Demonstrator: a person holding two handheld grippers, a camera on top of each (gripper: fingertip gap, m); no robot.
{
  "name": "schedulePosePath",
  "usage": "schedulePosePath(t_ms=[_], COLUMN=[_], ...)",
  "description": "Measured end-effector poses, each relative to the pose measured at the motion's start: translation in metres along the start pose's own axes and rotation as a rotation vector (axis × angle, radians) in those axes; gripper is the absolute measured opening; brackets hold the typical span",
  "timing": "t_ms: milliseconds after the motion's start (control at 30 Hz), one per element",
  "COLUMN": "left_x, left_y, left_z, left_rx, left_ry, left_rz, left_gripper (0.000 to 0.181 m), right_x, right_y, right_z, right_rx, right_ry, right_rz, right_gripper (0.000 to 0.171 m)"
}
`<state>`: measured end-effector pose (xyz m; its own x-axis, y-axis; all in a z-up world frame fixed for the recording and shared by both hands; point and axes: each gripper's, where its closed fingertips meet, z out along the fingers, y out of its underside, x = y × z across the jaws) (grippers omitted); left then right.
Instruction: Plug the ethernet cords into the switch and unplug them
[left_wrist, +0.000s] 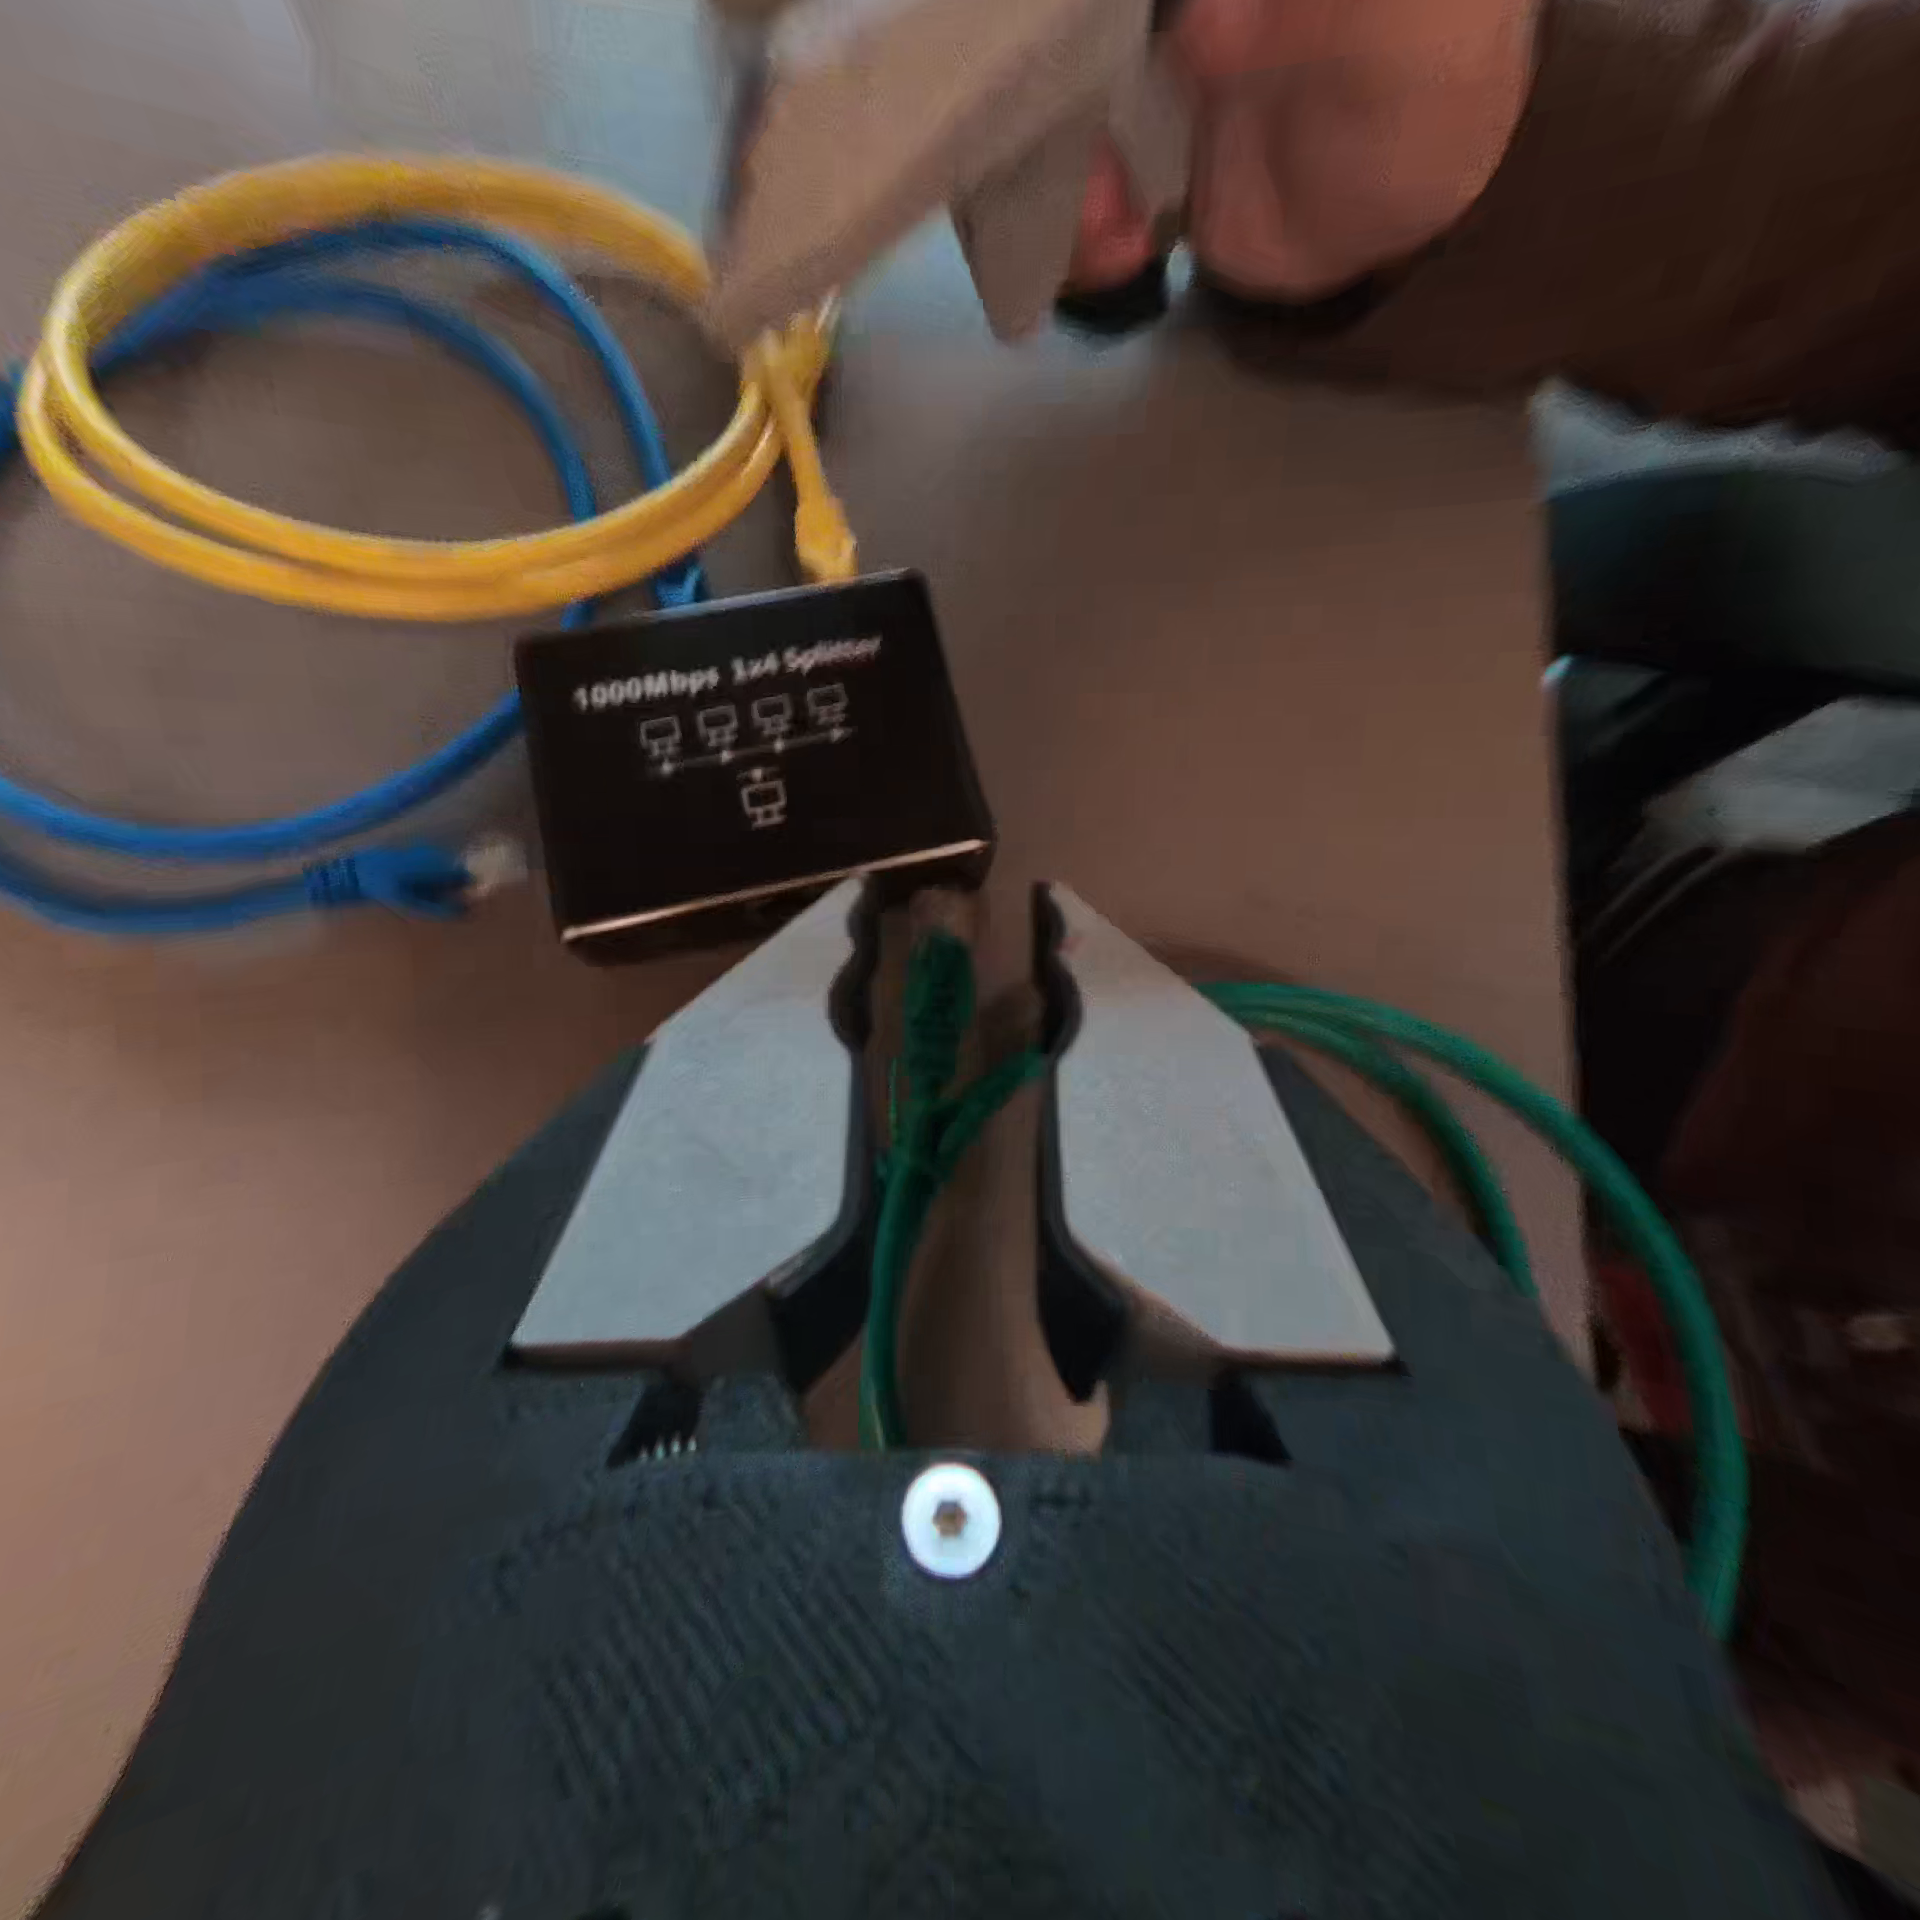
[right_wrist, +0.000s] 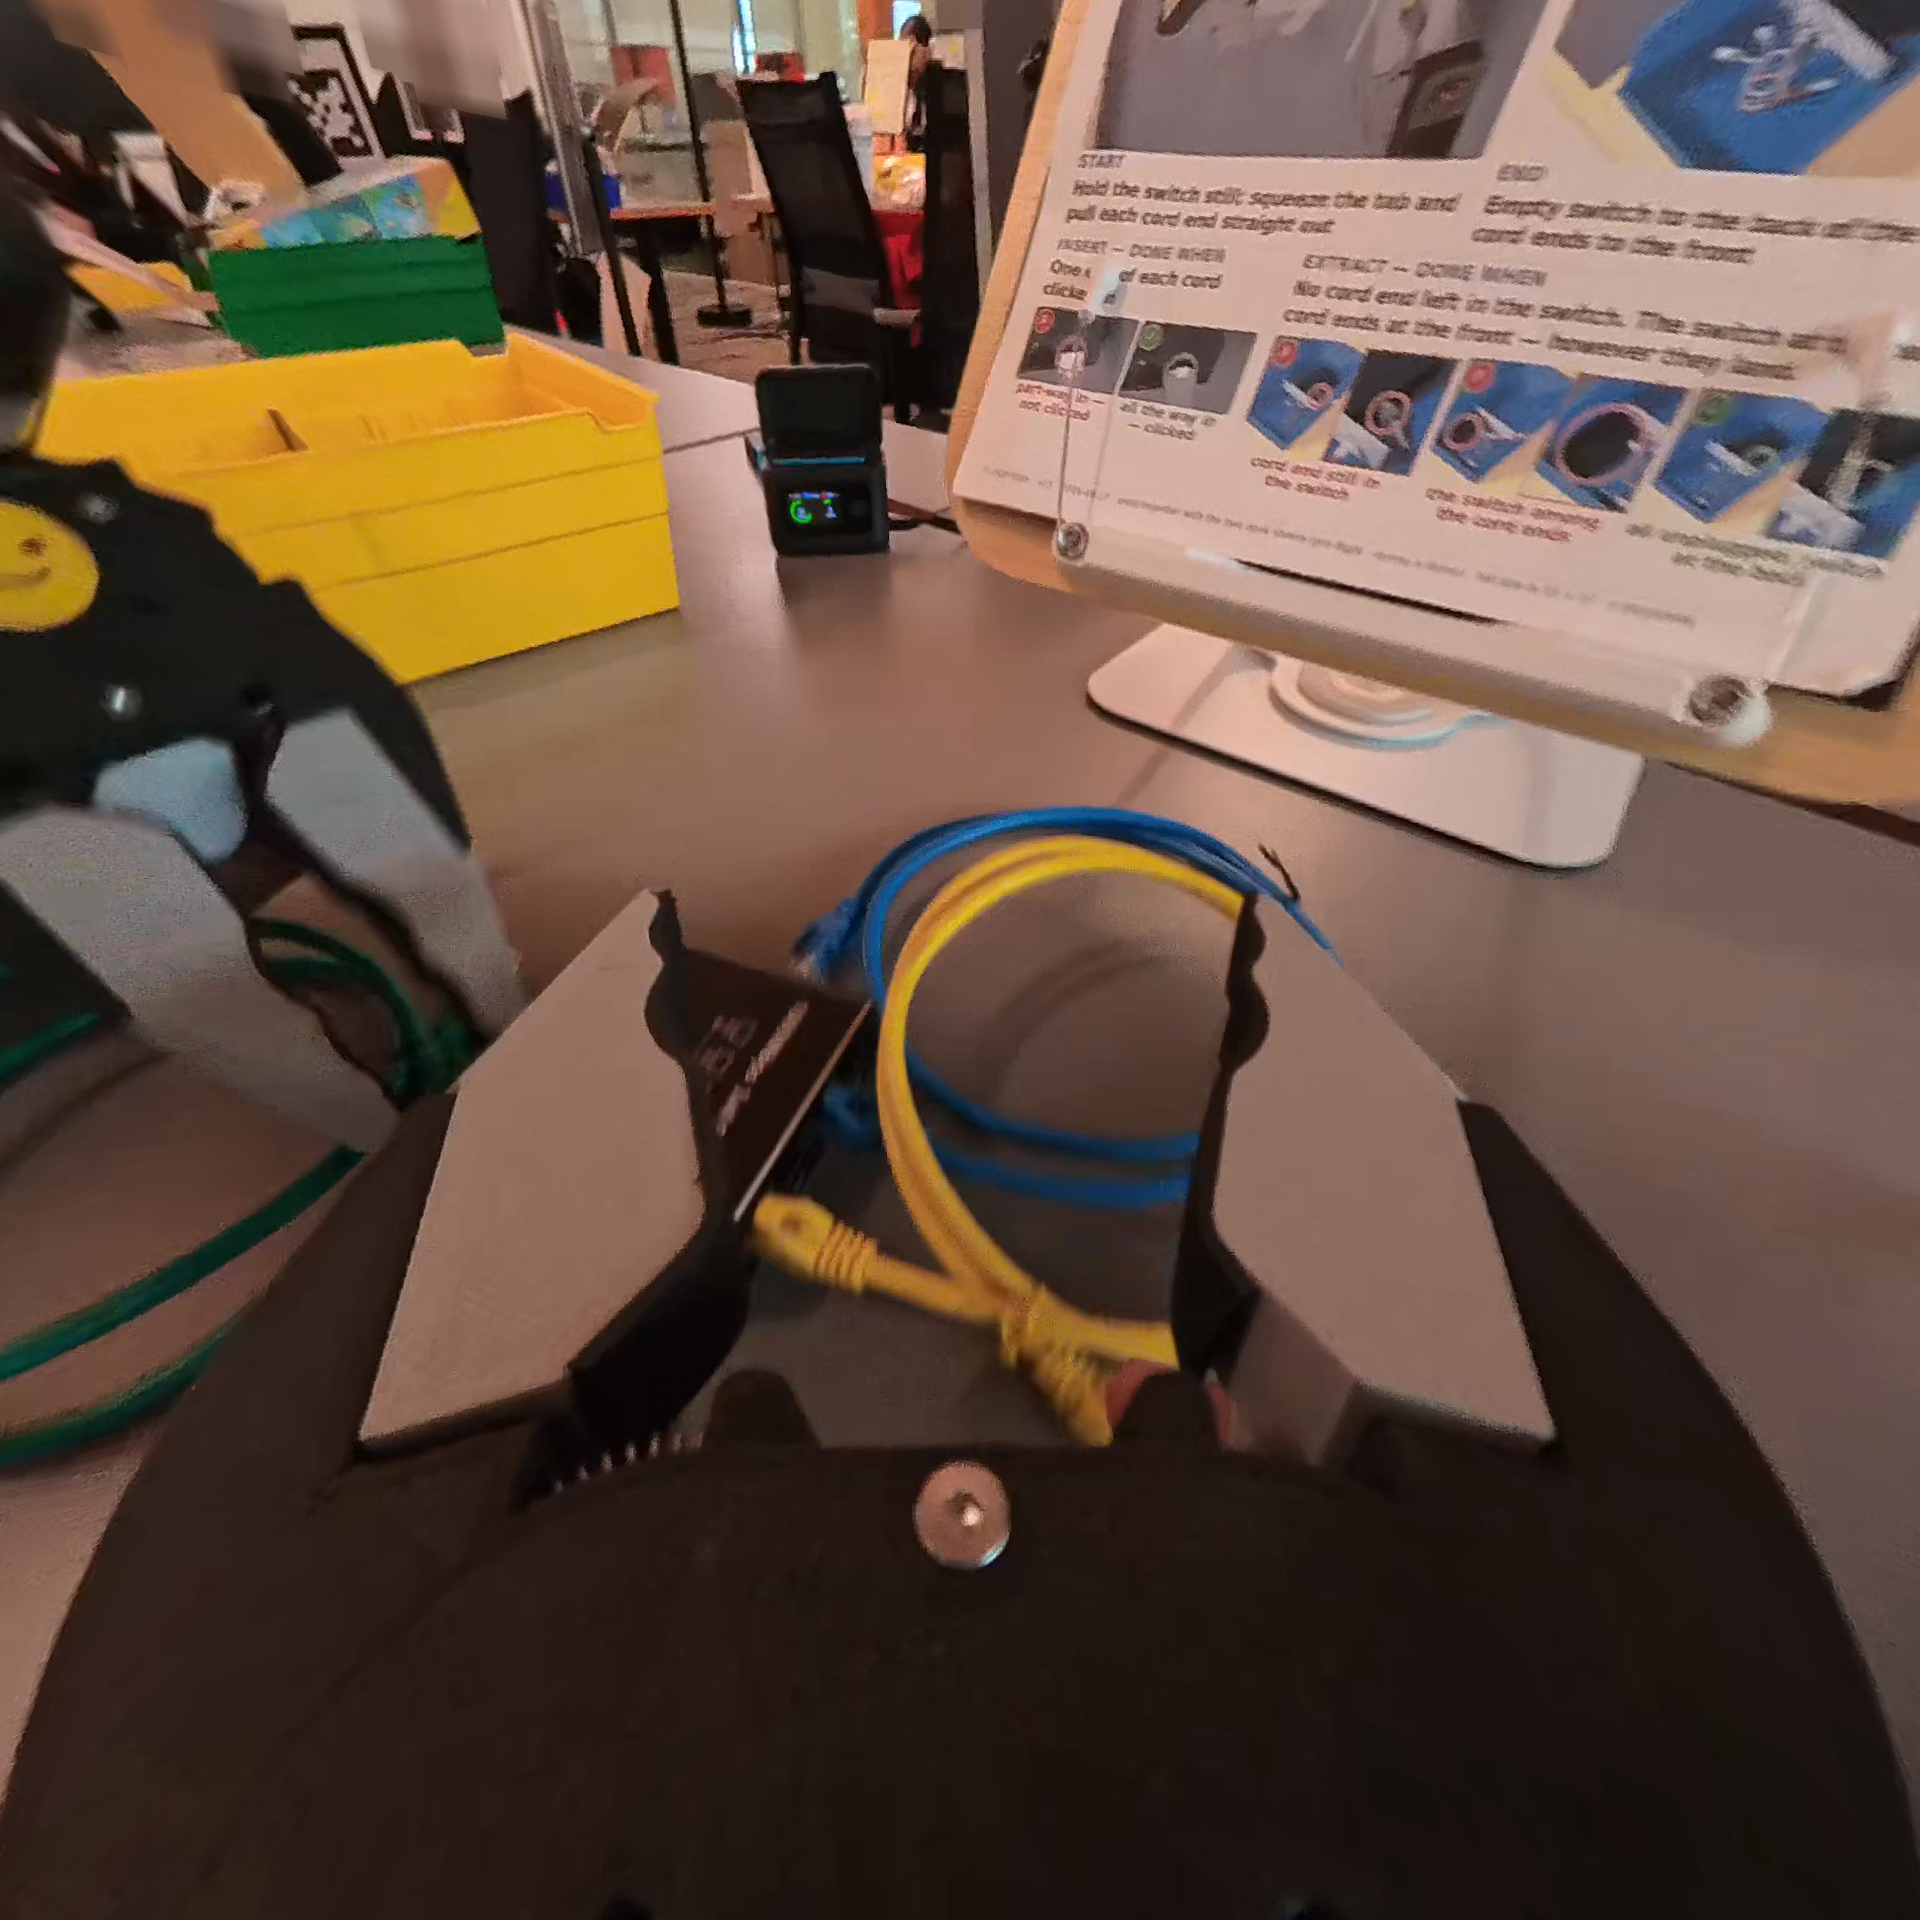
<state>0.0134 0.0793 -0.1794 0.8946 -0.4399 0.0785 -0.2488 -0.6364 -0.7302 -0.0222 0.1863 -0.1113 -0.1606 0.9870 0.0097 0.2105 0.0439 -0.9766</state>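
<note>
The black switch (left_wrist: 753, 764) lies on the brown table. In the left wrist view my left gripper (left_wrist: 951, 904) is open by a narrow gap at the switch's near face. The green cord's plug (left_wrist: 940, 997) lies between the fingers, pointing at the switch; I cannot tell if it is seated. A yellow plug (left_wrist: 826, 540) and a blue plug (left_wrist: 681, 587) meet the switch's far face. Another blue plug (left_wrist: 416, 883) lies loose to its left. My right gripper (right_wrist: 956, 925) is wide open over the yellow plug (right_wrist: 800, 1236) and the switch's corner (right_wrist: 769, 1060).
Coiled yellow (left_wrist: 312, 540) and blue (left_wrist: 260, 831) cords lie left of the switch. Yellow bins (right_wrist: 416, 499), a small black device with a lit screen (right_wrist: 826, 468) and an instruction sheet on a white stand (right_wrist: 1455, 364) stand behind. The table edge (left_wrist: 1548, 727) is to the right.
</note>
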Motion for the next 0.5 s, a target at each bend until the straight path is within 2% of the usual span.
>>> schedulePosePath(t_ms=[33,67,200,300,367,433,500], left_x=[-0.002,-0.004,-0.024,-0.033,-0.039,-0.06,-0.068], left_y=[-0.011,-0.02,-0.047,-0.055,-0.056,-0.047,-0.045], left_z=[-0.007,-0.016,-0.067,-0.09,-0.094,-0.089,-0.09], left_rx=[0.072,0.135,0.361,0.508,0.573,0.52,0.528], left_ry=[0.025,0.043,0.035,0.045,0.056,-0.017,-0.044], left_rz=[-0.007,0.0,0.038,-0.008,-0.045,-0.104,-0.138], left_gripper=[0.05,0.062,0.063,0.049,0.041,0.048,0.049], right_x=[0.001,0.003,-0.012,-0.041,-0.052,-0.047,-0.04], right_y=[0.005,0.011,0.028,0.034,0.042,0.052,0.059], right_z=[-0.011,-0.021,-0.042,-0.04,-0.031,-0.02,-0.011], right_rx=[-0.001,-0.007,-0.058,-0.094,-0.165,-0.251,-0.315], right_ry=[0.027,0.058,0.081,0.007,-0.011,0.054,0.133], right_rz=[-0.016,-0.035,-0.07,-0.114,-0.109,-0.096,-0.101], right_gripper=[0.101,0.1,0.096,0.078,0.077,0.084,0.1])
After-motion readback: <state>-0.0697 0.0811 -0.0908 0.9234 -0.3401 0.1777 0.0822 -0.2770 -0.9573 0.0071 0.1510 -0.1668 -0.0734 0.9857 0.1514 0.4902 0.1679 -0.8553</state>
